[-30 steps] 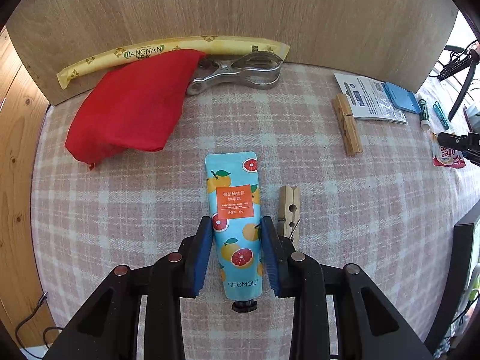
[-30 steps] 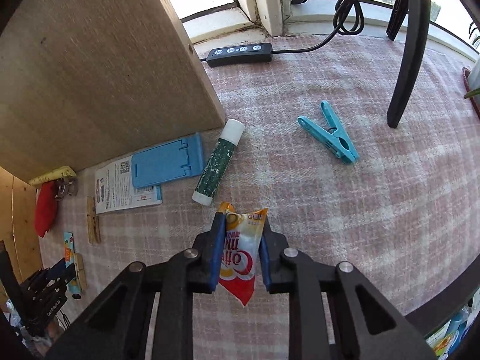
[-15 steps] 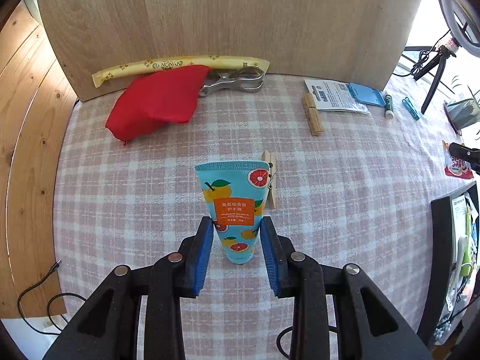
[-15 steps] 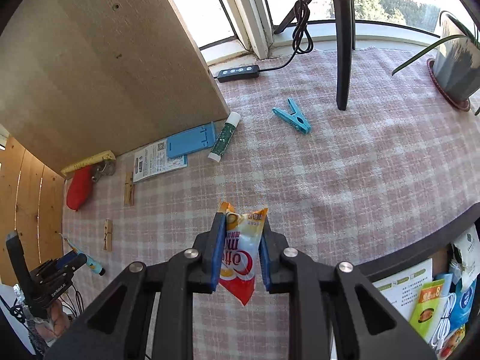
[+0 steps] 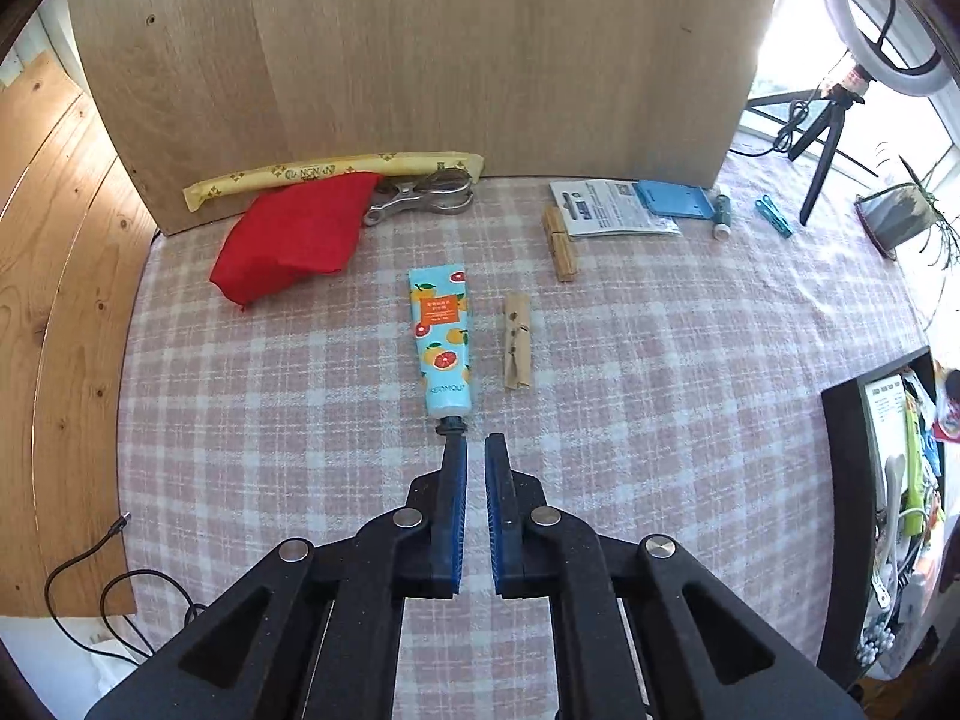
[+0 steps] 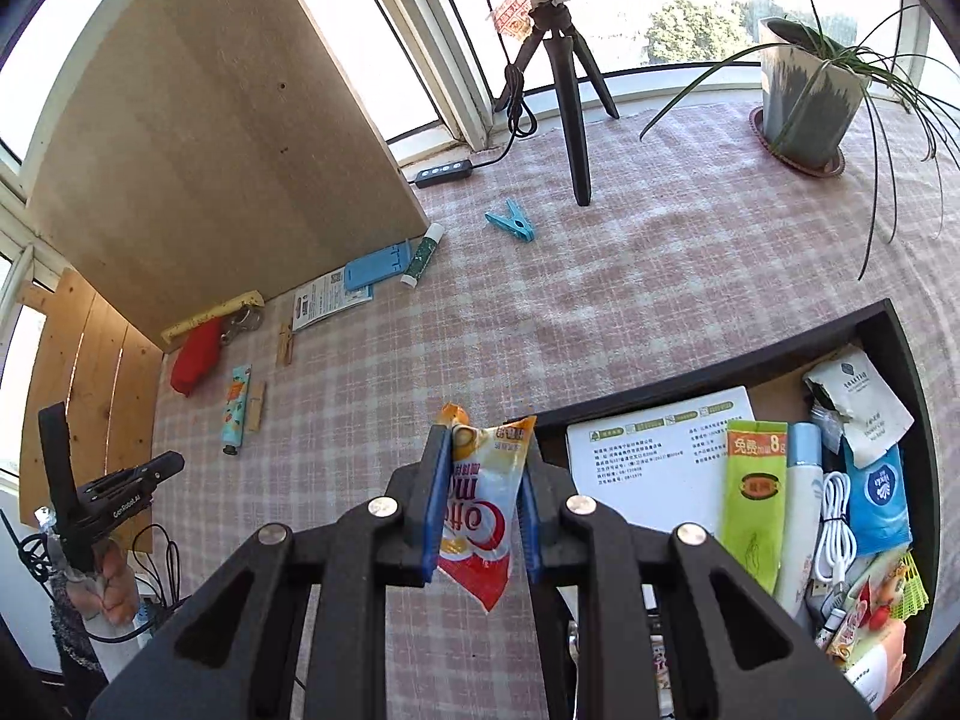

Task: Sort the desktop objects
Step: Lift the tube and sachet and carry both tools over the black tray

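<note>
Your left gripper (image 5: 475, 450) is hanging above the checked tablecloth (image 5: 660, 396) with its blue pads drawn nearly together; its jaws have just been closing and nothing is sitting between them. The hand cream tube (image 5: 442, 341) is lying flat on the cloth at twelve o'clock from those fingertips, cap end nearest them, apart from the pads. A wooden clothespin (image 5: 517, 341) is lying just beside the tube at its three o'clock. A red cloth (image 5: 294, 237) is resting at ten o'clock from the tube, against the wooden board (image 5: 420, 60).

Your right gripper (image 6: 479, 468) is pinching a white and red sachet (image 6: 480, 510) at a narrow opening, the packet hanging between the pads. A black tray (image 6: 720, 363) full of packets is lying at three o'clock from it.
</note>
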The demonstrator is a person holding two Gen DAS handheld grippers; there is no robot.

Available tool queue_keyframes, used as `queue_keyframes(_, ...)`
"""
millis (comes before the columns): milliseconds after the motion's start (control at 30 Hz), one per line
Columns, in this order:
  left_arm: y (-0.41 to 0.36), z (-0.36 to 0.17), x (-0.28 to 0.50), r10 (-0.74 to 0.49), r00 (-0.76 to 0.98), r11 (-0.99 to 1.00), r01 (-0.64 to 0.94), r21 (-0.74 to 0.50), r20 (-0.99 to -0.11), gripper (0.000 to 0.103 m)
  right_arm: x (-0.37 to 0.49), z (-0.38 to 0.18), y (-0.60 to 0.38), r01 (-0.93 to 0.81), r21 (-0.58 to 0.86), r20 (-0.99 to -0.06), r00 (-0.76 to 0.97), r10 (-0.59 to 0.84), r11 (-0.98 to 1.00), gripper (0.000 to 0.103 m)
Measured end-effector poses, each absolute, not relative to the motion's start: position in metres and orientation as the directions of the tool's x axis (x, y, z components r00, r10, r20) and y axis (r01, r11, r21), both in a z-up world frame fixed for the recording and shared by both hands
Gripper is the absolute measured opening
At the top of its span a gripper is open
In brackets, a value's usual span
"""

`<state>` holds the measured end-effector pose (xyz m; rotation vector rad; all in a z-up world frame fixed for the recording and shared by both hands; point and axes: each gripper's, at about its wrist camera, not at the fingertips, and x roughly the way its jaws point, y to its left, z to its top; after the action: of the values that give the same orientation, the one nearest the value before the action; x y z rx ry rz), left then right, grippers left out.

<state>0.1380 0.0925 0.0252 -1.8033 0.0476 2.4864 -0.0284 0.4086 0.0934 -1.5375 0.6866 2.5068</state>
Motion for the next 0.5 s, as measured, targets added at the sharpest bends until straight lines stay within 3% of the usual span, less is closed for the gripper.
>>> queue_keyframes(133, 0.083, -0.004, 0.101, 0.107, -0.207, -0.994, -0.047, -0.100, -0.972, 0.034, -0.002, 0.094, 0.410, -0.357, 0.323, -0.871, -0.473, -0.129, -0.877, 0.020)
queue_keyframes(267, 0.087, -0.027, 0.077, 0.002, -0.200, -0.999, -0.049, 0.008, -0.980, 0.034, 0.023, 0.097, 0.413, -0.380, 0.316, -0.872, -0.477, -0.109, -0.869, 0.020)
queue_keyframes(467, 0.086, -0.052, 0.062, -0.029, -0.155, -0.998, -0.053, 0.037, -0.988, 0.031, 0.048, 0.104, 0.423, -0.420, 0.313, -0.872, -0.483, -0.082, -0.852, 0.020)
queue_keyframes(500, 0.087, -0.055, 0.061, -0.035, -0.156, -0.997, -0.060, 0.045, -0.987, 0.027, 0.050, 0.104, 0.424, -0.427, 0.311, -0.872, -0.483, -0.077, -0.849, 0.020)
